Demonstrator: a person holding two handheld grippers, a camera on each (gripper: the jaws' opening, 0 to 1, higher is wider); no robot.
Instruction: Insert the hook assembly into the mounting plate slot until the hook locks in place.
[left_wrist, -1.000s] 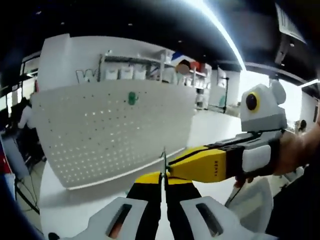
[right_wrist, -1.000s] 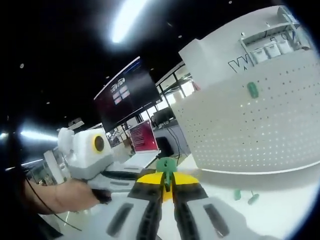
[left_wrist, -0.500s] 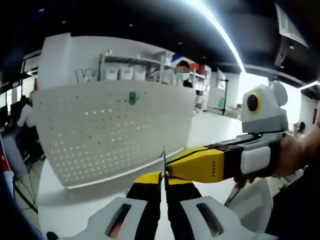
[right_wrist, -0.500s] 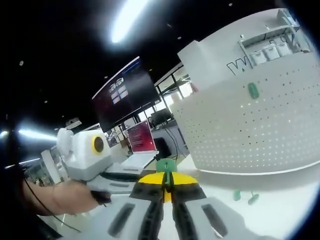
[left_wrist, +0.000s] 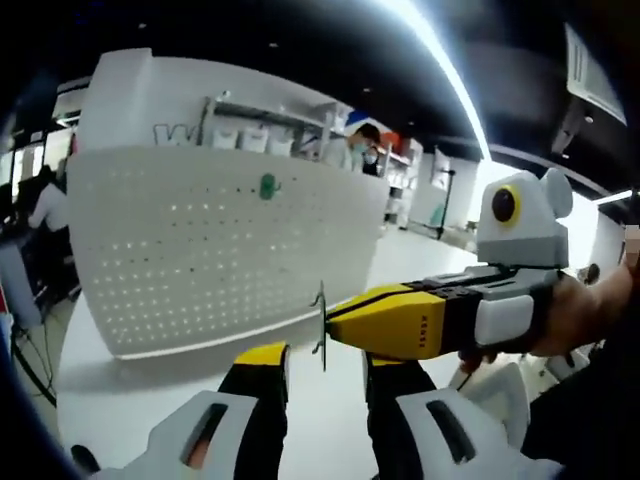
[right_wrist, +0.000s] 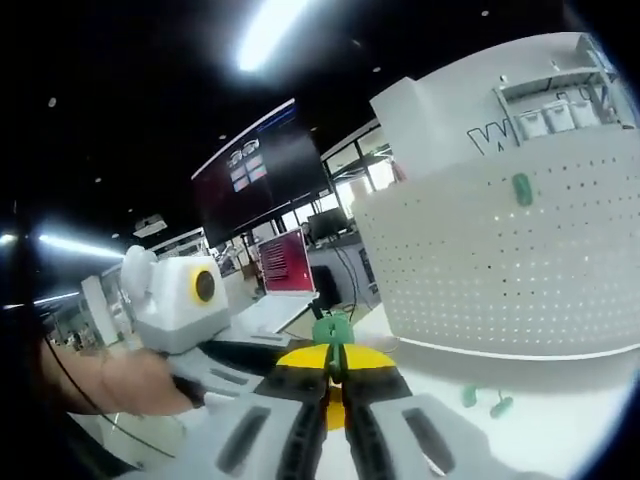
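Observation:
The hook assembly is a thin metal hook (left_wrist: 320, 325) with a green plastic head (right_wrist: 333, 328). My right gripper (right_wrist: 335, 362) is shut on it, and the green head pokes up between the yellow tips. In the left gripper view, the right gripper (left_wrist: 335, 322) reaches in from the right and holds the hook upright between my left gripper's (left_wrist: 322, 357) spread jaws. The left gripper is open and does not touch the hook. The mounting plate is a white pegboard (left_wrist: 220, 250) (right_wrist: 500, 260) standing on the table beyond, with one green hook (left_wrist: 267, 185) (right_wrist: 522, 188) mounted near its top.
Two loose green hooks (right_wrist: 470, 397) (right_wrist: 500, 405) lie on the white table (right_wrist: 560, 430) in front of the pegboard. A person's hand (right_wrist: 115, 385) holds the left gripper's housing (right_wrist: 185, 300). Desks, monitors and shelves stand behind.
My left gripper has opened and let go of the hook, its jaws now wide apart. The right gripper stays shut on the hook. Both views shifted slightly.

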